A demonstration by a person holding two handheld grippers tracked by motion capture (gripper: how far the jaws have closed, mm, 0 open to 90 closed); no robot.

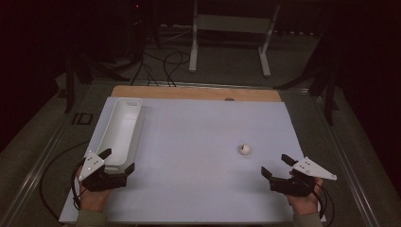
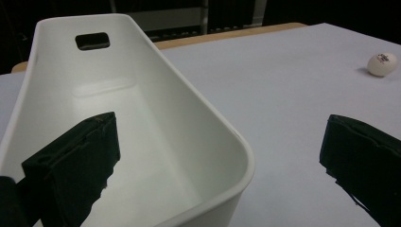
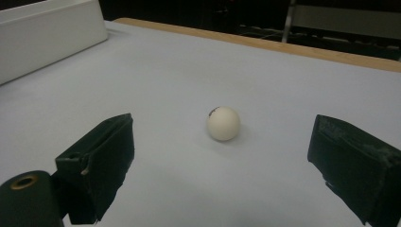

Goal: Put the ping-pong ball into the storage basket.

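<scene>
Down at the near edge, both tools are waiting. The right gripper (image 1: 276, 166) sits at the near right of the pale blue mat (image 1: 198, 189) with its jaws spread wide and nothing between them, and the ball (image 3: 223, 123) lies just ahead, framed squarely in the gap. Over at the near left, the left gripper (image 1: 118, 160) is spread wide too, one jaw hanging over the inside of the white bin (image 2: 142, 137) and the other outside its rounded near corner, gripping nothing.

A little further out, the ball rests on the mat right of centre, well apart from the bin. Being round, it has no long axis to speak of; its small dark mark faces up and to the left in the right gripper view.

Now the risk, as I read it: a light ball on a flat mat will roll at the slightest nudge. If one jaw touches before the other, or the jaws shut off-centre, it could squirt out and run toward the table edge.

Further back, the bin stretches its long axis near to far along the left side, open side up, handle slot (image 2: 92, 41) in the far wall. Beyond it lies the wooden strip (image 1: 196, 92) at the far edge.
</scene>
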